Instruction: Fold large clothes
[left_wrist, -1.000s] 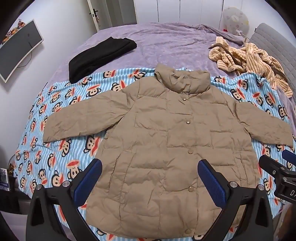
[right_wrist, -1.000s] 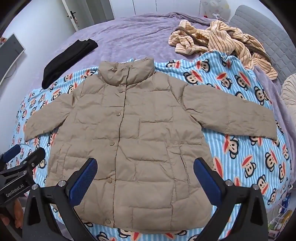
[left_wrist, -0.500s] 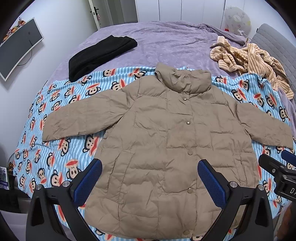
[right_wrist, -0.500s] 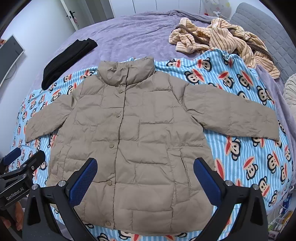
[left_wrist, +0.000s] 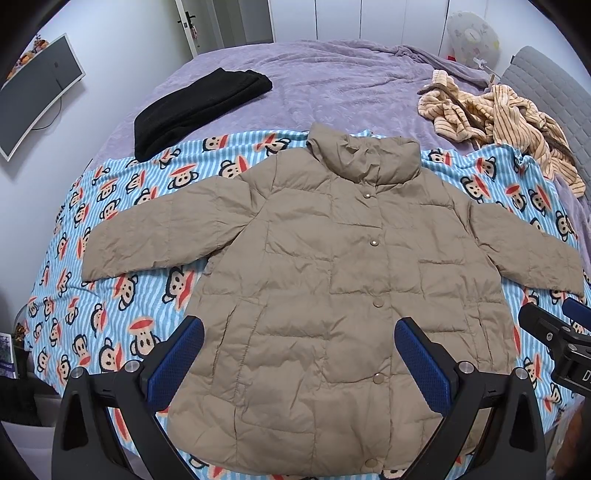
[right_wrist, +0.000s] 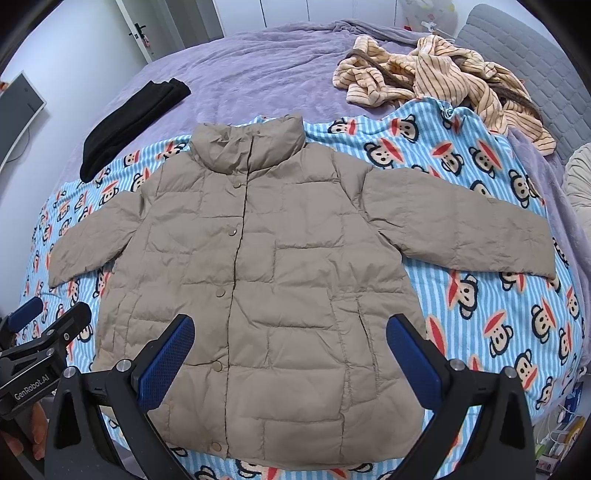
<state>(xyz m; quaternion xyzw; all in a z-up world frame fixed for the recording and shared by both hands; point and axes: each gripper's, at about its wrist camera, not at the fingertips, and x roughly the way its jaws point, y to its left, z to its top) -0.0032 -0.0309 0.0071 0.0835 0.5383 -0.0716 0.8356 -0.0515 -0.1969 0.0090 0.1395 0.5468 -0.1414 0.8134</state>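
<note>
Lay flat and face-up across the middle of the bed (left_wrist: 332, 74): a tan quilted jacket (left_wrist: 332, 288), snapped shut down the front, collar toward 12 o'clock, hem toward 6 o'clock, both sleeves spread out toward 9 and 3 o'clock. Rested wholly on a blue-striped monkey-print blanket (left_wrist: 122, 295), itself spread over the purple bedcover.

Hovered above the hem at 6 o'clock in the left wrist view: the left tool (left_wrist: 298, 350), jaws spread wide, blue pads (left_wrist: 177, 363) apart to either side of the lower jacket, gripping nothing and touching no cloth. Showed also at 9 o'clock, low in the right wrist view (right_wrist: 44, 332), beside the end of the nearer sleeve.

Hovered likewise in its own view at 6 o'clock: the right tool (right_wrist: 290, 349), jaws wide apart, nothing held, pads (right_wrist: 413, 363) framing the jacket's lower front panels. Appeared too at 3 o'clock in the left wrist view (left_wrist: 554, 332), just below the cuff of the other sleeve.

Lay at 11 o'clock from the jacket, partly on the purple cover and touching the blanket's far edge: a folded black garment (left_wrist: 195, 107). Lay crumpled at 1 to 2 o'clock, near the grey headboard (right_wrist: 524, 62): a striped beige garment (left_wrist: 498, 122). Hung on the wall at 10 o'clock: a curved monitor (left_wrist: 37, 92)
</note>
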